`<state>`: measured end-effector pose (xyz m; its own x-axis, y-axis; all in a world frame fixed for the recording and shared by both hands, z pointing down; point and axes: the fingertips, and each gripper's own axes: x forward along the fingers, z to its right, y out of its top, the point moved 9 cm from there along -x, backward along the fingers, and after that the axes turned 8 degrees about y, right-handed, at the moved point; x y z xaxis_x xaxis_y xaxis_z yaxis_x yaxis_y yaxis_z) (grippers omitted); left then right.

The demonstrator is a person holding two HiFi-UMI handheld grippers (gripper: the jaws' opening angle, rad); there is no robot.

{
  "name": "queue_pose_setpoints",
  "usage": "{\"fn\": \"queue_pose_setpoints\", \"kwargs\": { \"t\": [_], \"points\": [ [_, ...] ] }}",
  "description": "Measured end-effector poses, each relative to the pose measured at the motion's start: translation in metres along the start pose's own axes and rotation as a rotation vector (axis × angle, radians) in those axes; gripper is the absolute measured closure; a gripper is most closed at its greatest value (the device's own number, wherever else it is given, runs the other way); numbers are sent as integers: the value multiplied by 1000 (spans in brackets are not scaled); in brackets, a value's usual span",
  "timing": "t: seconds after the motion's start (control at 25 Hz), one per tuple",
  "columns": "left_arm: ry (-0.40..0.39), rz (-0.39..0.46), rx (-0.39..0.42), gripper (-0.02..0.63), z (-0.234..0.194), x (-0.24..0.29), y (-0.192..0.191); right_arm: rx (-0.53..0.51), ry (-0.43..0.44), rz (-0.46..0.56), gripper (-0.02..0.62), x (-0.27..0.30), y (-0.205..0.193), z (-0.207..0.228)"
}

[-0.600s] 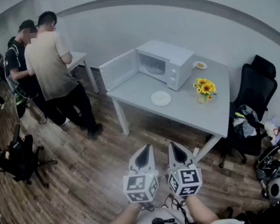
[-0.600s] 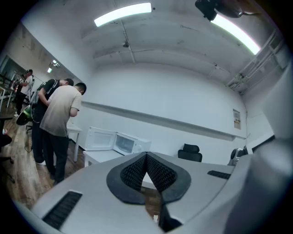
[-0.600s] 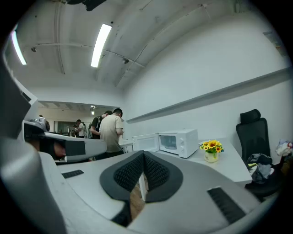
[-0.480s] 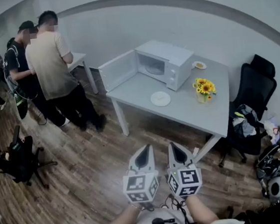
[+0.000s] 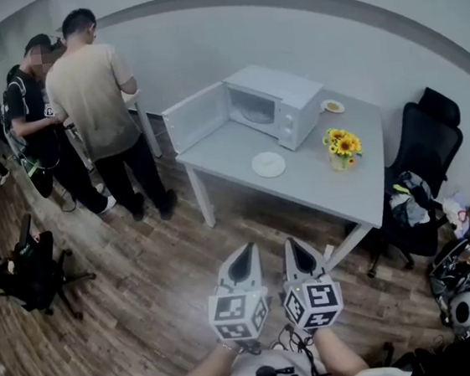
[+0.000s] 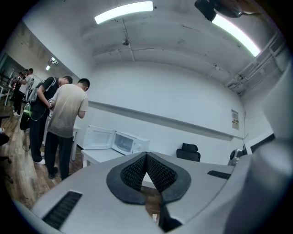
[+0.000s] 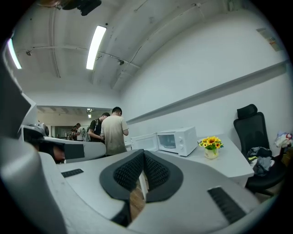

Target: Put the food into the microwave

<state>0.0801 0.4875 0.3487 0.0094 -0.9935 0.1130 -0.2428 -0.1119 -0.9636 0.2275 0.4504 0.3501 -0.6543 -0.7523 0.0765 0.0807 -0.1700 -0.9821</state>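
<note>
1. The left gripper [image 5: 243, 251] and the right gripper [image 5: 293, 247] are held side by side low in the head view, over the wood floor [image 5: 147, 302], well apart from the table [image 5: 320, 194]
2. In each gripper's own view the jaws are pressed together with nothing between them, so both are closed and empty
3. The white microwave [image 5: 274, 102] stands at the table's far left corner, its door [image 5: 196, 118] swung wide open
4. A white plate [image 5: 268, 165] lies on the table just in front of the microwave; what it carries is too small to tell
5. A smaller dish [image 5: 333, 107] holding something yellowish sits beside the microwave, near the wall
6. A vase of sunflowers [image 5: 342, 147] stands right of the plate, and a black office chair [image 5: 433, 148] stands at the table's right end
7. Two people [image 5: 98, 97] stand left of the table
</note>
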Motion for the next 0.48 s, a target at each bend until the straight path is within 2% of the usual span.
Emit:
{"fn": "queue_pose_setpoints", "kwargs": {
  "t": [0.48],
  "points": [
    [-1, 1, 33, 597, -59, 23, 15, 23, -69, 25, 578, 44, -7, -14]
  ]
}}
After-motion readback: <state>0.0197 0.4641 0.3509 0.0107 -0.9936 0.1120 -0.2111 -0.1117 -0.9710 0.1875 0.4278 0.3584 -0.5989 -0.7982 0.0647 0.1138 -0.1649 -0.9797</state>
